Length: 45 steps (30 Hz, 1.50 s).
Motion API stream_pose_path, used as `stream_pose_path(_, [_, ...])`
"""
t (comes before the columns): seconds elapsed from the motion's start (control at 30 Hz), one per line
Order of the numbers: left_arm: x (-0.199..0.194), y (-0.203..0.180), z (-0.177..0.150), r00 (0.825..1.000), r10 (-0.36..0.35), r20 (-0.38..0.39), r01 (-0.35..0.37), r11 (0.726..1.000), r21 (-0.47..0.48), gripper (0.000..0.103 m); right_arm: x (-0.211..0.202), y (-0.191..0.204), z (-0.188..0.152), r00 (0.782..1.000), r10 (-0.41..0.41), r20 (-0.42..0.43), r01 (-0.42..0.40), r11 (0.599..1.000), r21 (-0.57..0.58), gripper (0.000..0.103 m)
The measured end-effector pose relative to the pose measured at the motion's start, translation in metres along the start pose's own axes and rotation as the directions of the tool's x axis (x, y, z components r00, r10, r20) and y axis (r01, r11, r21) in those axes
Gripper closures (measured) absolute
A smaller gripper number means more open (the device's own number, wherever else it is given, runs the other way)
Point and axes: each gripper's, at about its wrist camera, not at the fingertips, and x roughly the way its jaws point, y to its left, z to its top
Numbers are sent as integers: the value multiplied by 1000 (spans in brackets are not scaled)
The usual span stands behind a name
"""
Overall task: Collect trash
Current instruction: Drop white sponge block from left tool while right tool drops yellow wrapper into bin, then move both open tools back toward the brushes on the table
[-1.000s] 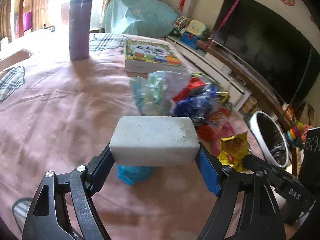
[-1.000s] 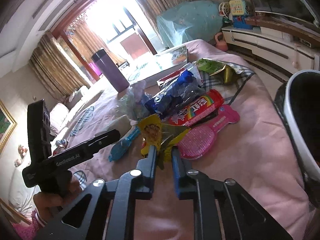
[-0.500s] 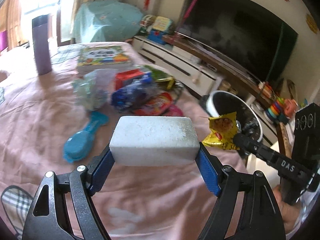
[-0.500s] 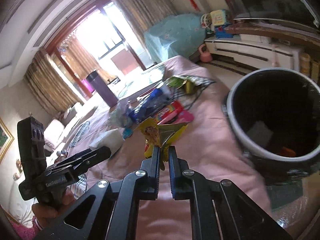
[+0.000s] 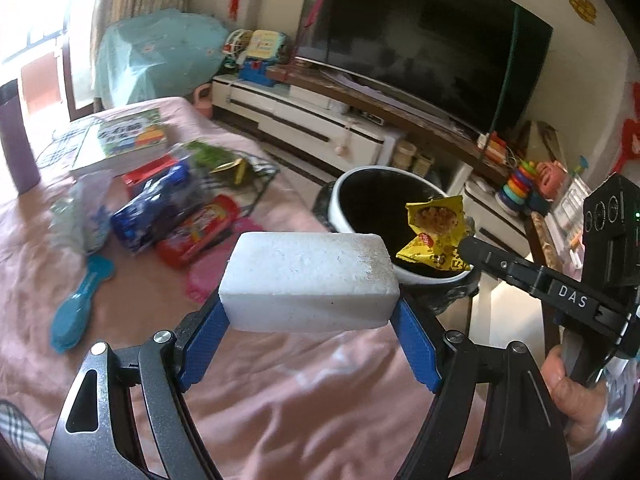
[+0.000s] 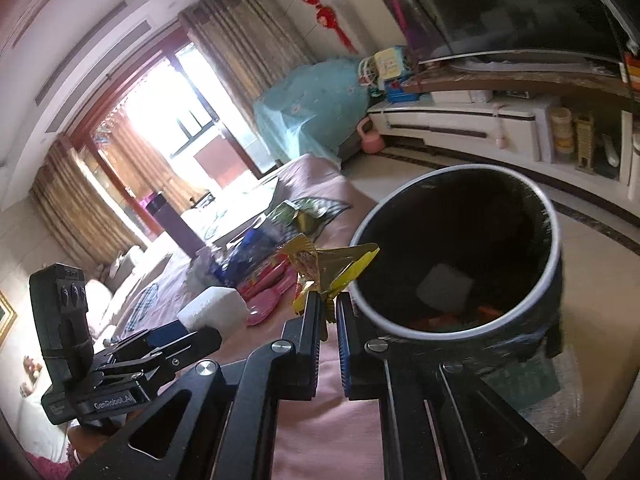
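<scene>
Our left gripper (image 5: 310, 316) has its blue-padded fingers (image 5: 204, 338) clamped on the two ends of a white foam block (image 5: 308, 280), which we hold level above the pink tablecloth (image 5: 300, 392). Our right gripper (image 6: 328, 312) has its fingers pressed nearly together, pinching the bottom edge of a crumpled yellow snack wrapper (image 6: 332, 268) — in the left wrist view that wrapper (image 5: 436, 236) hangs in front of the dark mouth of the trash bin (image 5: 340, 216). The bin (image 6: 548, 264) is black with a white rim and stands on the floor just beside the table edge; inside it we see a pale square piece (image 6: 444, 290) and some orange scraps (image 6: 488, 312) at the bottom. The wrapper sits at the near rim of the bin, though we cannot tell whether it is fully over the opening. More litter lies on the table, well apart from both grippers: a blue packet (image 5: 154, 212), a red packet (image 5: 200, 232), a green foil bag (image 5: 218, 160) and a clear plastic bag (image 5: 78, 216). A teal brush (image 5: 78, 308) and a pink brush (image 5: 208, 276) lie on the cloth too — the pink one partly hidden behind the foam. A picture book (image 5: 124, 144) and a purple flask (image 5: 16, 140) stand farther back.
</scene>
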Motion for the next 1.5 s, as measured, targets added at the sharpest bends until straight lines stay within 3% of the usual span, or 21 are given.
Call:
stream_pose_path(0.43, [39, -48, 27, 999, -37, -12, 38, 994, 99, 23, -8, -45, 20, 997, -74, 28, 73, 997, 20, 102])
stream_pose_path(0.87, [82, -83, 45, 995, -70, -68, 81, 983, 167, 21, -10, -77, 18, 992, -118, 37, 115, 990, 81, 102])
stream_pose_path(1.17, [94, -81, 40, 988, -95, -125, 112, 984, 136, 14, -21, -88, 15, 989, -138, 57, 130, 983, 129, 97])
stream_pose_path(1.5, [63, -44, 20, 995, -58, -87, 63, 997, 55, 14, -24, -72, 12, 991, -124, 59, 116, 986, 120, 97])
